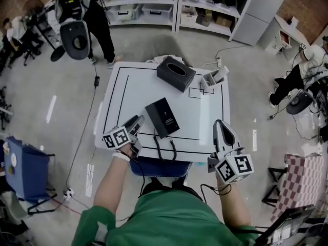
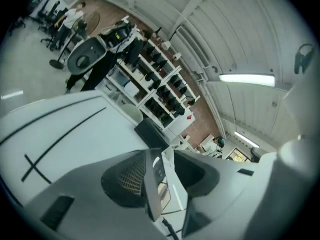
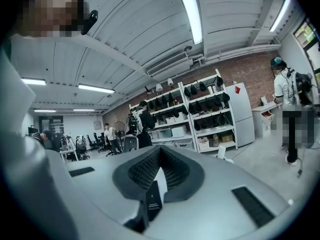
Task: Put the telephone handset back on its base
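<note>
Telephone [image 1: 162, 118] lay near the middle of the white table [image 1: 132, 86] in the head view. It showed as one black oblong block with small pale print on top, and the handset could not be told apart from the base at that size. Its black cord [image 1: 164, 148] trailed in loops from the telephone's near end to the table's front edge. The left gripper [image 1: 137, 121] hung just to the left of the telephone, with its tips pointed at the telephone's far corner and clear of it. The right gripper [image 1: 218, 123] stood well to the right of the telephone and pointed away from the person. A black tissue box [image 1: 176, 73] sat beyond the telephone's far end.

In the left gripper view, the jaws stood apart with a plain gap between them and held nothing. Only bare table top and a short piece of the cord showed through the low end of the gap. The telephone itself was not between the jaws.

In the right gripper view, the jaws were parted by a narrow slot and gripped nothing. The telephone [image 3: 152, 203] showed through the slot, low down, with its printed face visible. It lay on the table apart from the pads.
</note>
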The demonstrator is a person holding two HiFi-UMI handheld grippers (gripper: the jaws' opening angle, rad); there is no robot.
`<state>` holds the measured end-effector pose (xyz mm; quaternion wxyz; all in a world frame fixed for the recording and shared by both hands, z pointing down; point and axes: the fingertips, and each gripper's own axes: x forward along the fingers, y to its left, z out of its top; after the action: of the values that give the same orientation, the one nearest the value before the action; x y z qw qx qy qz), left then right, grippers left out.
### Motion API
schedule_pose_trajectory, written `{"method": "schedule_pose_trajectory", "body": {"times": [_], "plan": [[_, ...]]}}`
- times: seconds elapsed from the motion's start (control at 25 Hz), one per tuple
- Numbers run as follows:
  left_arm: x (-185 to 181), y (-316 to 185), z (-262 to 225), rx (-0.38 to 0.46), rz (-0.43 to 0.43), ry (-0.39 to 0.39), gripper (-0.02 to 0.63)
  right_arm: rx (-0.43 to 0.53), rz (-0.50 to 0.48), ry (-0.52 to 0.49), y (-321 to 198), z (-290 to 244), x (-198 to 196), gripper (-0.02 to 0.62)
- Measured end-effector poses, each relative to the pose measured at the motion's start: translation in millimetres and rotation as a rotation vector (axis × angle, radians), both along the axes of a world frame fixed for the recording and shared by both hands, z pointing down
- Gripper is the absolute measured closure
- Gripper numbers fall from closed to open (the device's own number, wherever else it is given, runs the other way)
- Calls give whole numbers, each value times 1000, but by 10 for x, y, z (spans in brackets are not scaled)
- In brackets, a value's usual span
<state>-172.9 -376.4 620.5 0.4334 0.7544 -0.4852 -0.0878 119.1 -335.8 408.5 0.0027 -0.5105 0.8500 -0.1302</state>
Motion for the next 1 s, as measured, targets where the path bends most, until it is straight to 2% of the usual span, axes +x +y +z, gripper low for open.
{"method": "schedule_pose_trajectory", "body": {"times": [0.24,0.36,0.4,0.52,0.64,1.0], "plan": [[129,-83,-1461,318,-9,-142,427,88,-35,-12,-188,-385,-58,572],[270,-6,-2116,465,-7,-246,476,134,-54,-2,-258,-569,-109,573],[311,42,-2282,503,-12,-286,513,149,-60,2,-263,-621,-118,574],[396,154,-2682,599,-45,-402,561,203,-79,10,-290,-810,-151,573],[442,238,-2929,657,-69,-472,580,251,-87,19,-308,-982,-200,572],[464,426,-3181,701,-144,-512,581,304,-125,1,-265,-1243,-321,572]]}}
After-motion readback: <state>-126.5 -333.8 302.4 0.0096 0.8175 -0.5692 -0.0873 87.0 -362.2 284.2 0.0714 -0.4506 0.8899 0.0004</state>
